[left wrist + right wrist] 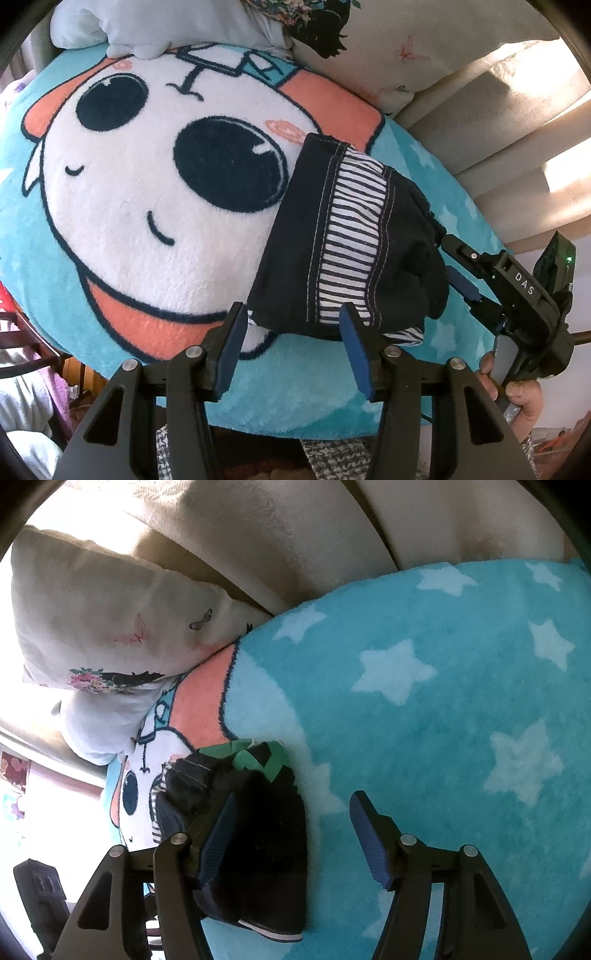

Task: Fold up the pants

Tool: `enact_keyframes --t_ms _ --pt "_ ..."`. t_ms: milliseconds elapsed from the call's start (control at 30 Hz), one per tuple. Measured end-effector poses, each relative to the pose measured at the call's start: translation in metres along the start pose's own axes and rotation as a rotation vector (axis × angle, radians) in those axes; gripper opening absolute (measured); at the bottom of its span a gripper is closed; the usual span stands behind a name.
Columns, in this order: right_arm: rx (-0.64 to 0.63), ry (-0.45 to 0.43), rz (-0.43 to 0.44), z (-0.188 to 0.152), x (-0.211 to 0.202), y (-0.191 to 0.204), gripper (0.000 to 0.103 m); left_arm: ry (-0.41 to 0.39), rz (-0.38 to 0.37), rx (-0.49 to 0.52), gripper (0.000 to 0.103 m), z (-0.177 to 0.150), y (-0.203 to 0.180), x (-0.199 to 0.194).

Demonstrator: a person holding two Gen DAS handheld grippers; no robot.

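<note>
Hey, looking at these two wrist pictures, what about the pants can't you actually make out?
- Left wrist view: the pants' near edge, hidden behind the left gripper's fingers.
- Left wrist view: the far fingertip of the right gripper, behind the cloth.
- Right wrist view: the pants' folds, lost in shadow.

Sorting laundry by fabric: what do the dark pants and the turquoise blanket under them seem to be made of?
Pants: likely dark denim-like cotton, matte, with pale contrast stitching; the striped lining looks like thin woven cotton. Blanket: probably plush synthetic fleece, with a fuzzy raised pile and soft-edged stars.
</note>
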State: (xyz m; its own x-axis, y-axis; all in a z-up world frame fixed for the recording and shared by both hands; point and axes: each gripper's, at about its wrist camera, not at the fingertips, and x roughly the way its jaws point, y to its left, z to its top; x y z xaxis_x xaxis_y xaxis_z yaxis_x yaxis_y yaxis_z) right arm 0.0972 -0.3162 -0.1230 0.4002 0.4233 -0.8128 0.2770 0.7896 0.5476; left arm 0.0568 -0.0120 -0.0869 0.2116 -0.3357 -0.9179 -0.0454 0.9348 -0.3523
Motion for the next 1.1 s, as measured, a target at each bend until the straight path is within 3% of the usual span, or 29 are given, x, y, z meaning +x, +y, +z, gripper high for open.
enact_keyframes --t_ms 667,867,1100 --pt "0.016 0.004 -0.007 -0.001 0.002 -0.004 0.071 -0.039 0.0 -0.034 0.05 -0.001 0.008 -0.014" --pt "0.071 0.022 0.089 -0.002 0.005 -0.021 0.078 -0.014 -0.04 -0.101 0.05 0.02 0.026 -0.013" --pt "0.092 0.073 0.199 -0.004 0.022 -0.013 0.079 0.008 -0.119 -0.022 0.051 0.065 0.018 0.008"
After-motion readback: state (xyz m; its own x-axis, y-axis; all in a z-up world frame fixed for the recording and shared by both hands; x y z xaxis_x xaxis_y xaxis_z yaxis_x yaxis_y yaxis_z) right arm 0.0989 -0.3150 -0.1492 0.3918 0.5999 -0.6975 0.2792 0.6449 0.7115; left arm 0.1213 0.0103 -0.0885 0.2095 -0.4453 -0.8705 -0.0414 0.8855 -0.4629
